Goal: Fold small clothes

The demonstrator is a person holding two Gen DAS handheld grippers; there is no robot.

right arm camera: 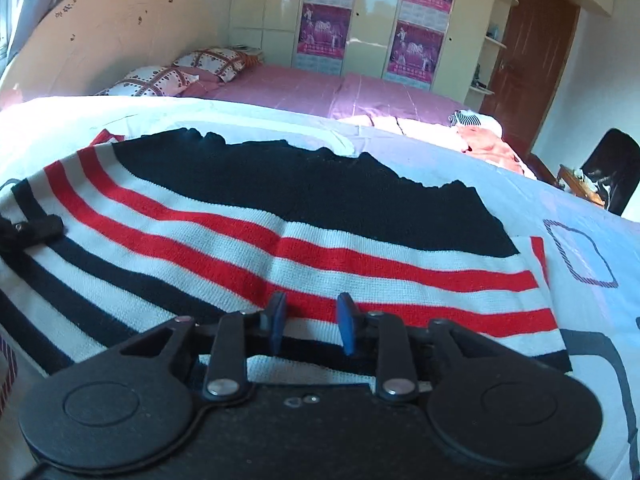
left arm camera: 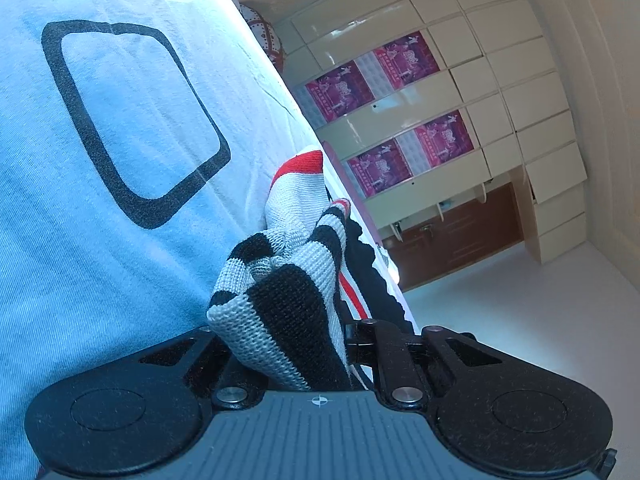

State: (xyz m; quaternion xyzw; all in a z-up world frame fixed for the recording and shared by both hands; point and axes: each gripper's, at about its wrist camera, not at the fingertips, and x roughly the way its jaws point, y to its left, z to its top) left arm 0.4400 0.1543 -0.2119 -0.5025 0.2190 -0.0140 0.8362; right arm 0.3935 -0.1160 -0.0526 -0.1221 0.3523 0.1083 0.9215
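A knitted garment (right arm camera: 320, 248) with black, white and red stripes lies spread flat on the pale blue sheet (right arm camera: 600, 320). My right gripper (right arm camera: 311, 320) hovers over its near edge. The blue pads (right arm camera: 276, 316) stand apart, and only flat fabric shows below them. In the left wrist view a bunched fold of the same garment (left arm camera: 280, 280) rises from my left gripper (left arm camera: 280, 332), which is shut on it. The cloth hides the left fingertips. A black finger at the far left of the right wrist view rests on the garment's edge.
The sheet carries black rounded-square prints (left arm camera: 132, 120). Beyond it are a pink bed (right arm camera: 320, 88) with patterned pillows (right arm camera: 160, 76) and a heap of clothes (right arm camera: 484, 140). A cream wardrobe with posters (right arm camera: 360, 20), a brown door (right arm camera: 532, 60) and a dark chair (right arm camera: 612, 168) stand further off.
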